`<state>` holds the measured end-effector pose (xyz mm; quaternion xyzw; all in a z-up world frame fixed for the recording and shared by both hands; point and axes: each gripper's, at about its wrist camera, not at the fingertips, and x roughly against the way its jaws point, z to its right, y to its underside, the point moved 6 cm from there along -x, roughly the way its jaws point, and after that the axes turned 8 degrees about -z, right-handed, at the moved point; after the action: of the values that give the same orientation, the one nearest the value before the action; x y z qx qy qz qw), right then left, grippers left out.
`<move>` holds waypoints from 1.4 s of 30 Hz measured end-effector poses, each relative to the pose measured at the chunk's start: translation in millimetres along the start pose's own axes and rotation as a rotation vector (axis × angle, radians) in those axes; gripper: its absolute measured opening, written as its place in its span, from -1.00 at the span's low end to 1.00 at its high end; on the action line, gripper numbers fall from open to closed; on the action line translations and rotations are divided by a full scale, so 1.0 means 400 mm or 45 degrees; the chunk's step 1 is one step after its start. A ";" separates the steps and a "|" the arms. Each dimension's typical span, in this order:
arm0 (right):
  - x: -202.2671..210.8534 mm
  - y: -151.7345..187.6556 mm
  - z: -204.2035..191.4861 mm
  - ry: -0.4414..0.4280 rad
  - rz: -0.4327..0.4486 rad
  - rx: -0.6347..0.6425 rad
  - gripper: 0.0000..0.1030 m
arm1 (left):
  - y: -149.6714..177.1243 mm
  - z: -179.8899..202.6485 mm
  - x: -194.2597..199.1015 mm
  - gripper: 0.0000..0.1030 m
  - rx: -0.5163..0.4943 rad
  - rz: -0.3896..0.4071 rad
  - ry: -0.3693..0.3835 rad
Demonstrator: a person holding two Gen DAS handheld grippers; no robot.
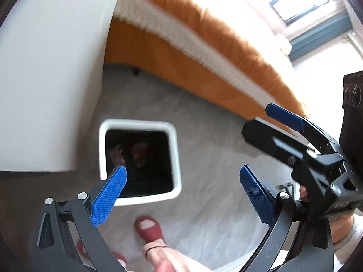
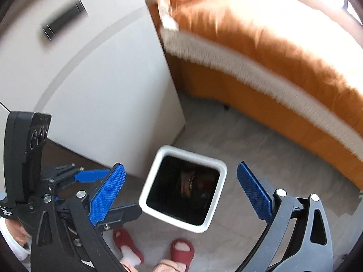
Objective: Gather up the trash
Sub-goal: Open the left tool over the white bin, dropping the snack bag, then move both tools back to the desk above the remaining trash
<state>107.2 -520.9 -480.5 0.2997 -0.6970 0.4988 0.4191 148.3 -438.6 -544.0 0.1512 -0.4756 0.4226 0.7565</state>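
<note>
**Both grippers empty above the bin**

Left gripper [image 1: 182, 185] and right gripper [image 2: 180, 185] both hang over the white square trash bin [image 2: 152, 170] with jaws spread wide and nothing between the blue pads. I see the bin on the grey floor beside a white cabinet [image 2: 102, 90], near the orange bed [image 2: 261, 52]; dark crumpled trash [image 2: 192, 183] lies inside. I judge a drop is finished. Next I need to find another piece of litter; none shows here.
</note>
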 end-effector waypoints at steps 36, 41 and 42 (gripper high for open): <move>0.768 -0.231 -0.680 -0.533 0.440 0.579 0.91 | 0.279 0.116 1.170 0.91 0.306 0.826 -0.604; 0.751 -0.195 -0.806 -0.605 0.361 0.711 0.91 | 0.421 0.020 1.266 0.91 0.492 0.893 -0.778; 0.746 -0.186 -0.827 -0.612 0.347 0.733 0.91 | 0.448 0.002 1.275 0.91 0.529 0.899 -0.811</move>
<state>123.7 -231.6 -134.0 0.4179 -0.6403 0.6404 0.0728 104.5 -79.7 -142.5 0.2497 -0.6104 0.6707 0.3396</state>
